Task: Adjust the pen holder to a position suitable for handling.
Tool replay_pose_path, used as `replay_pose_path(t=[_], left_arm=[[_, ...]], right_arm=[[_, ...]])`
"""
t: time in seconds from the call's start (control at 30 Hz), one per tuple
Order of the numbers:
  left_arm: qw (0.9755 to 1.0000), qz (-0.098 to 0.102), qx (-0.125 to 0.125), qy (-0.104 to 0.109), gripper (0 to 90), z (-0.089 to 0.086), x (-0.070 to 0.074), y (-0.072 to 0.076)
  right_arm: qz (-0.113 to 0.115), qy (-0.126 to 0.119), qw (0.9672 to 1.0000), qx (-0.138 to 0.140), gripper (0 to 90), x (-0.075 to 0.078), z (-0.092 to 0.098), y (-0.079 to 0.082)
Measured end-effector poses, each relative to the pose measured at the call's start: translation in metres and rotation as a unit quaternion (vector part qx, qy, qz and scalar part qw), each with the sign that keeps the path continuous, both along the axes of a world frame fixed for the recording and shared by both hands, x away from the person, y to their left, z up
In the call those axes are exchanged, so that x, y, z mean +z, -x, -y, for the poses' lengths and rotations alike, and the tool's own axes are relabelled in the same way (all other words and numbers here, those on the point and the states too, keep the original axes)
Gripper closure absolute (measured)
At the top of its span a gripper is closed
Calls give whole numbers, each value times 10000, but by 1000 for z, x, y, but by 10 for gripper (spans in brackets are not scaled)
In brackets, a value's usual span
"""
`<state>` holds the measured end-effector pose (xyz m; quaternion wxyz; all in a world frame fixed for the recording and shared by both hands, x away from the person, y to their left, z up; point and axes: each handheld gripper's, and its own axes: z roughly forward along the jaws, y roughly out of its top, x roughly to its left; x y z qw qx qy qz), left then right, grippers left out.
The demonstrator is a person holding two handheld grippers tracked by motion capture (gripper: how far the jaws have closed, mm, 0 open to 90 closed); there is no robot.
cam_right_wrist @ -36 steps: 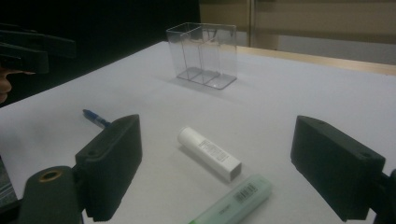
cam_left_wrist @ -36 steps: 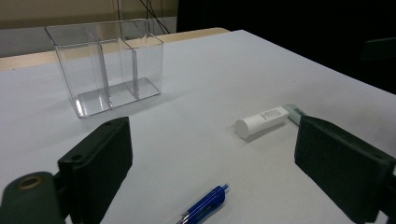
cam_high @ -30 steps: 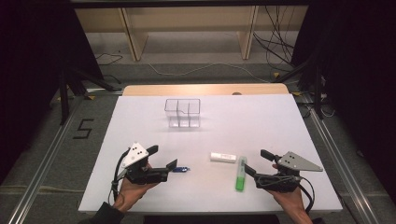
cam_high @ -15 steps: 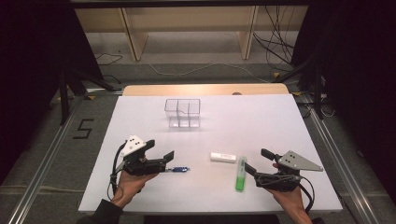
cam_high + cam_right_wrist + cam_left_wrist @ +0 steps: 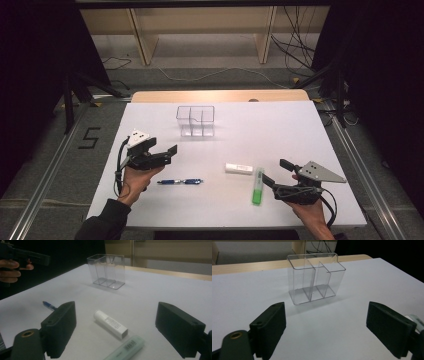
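White tabletop amid dark room, left gripper and right gripper both agape, empty.

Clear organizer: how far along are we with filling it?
Nothing is done: the clear organizer is empty. Nothing is in hand; the left gripper and right gripper are open. Left: the blue pen, white tube and green highlighter lie on the table.

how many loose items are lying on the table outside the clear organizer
3: a blue pen lying near the left gripper, a white tube mid-table, and a green tube beside the right gripper. None look hidden.
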<state>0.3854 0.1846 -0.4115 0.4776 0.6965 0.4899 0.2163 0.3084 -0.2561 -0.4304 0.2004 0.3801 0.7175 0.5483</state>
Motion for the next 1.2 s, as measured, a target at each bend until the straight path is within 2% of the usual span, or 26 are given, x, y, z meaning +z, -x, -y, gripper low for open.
replay_pose_path(t=[0.2,0.27,0.37,0.73,1.0,1.2], left_arm=[[9998,-52,189,-88,251,-5,-2,-15],[9996,-93,235,-109,305,-6,-3,-20],[9996,-65,209,-178,349,-6,-6,-29],[9978,-343,451,-340,580,-5,-20,-62],[9959,-478,721,-281,784,-10,-26,-85],[9948,-549,836,-174,883,-12,-33,-100]], right_arm=[[-16,35,10000,-1,181,-1,0,-1],[1,23,10000,16,184,-1,0,-1],[2,15,10000,17,185,-1,0,-1],[-2,49,10000,27,191,-2,0,-2],[-31,65,10000,29,195,-2,0,-2],[-34,52,10000,40,198,-3,0,-2]])
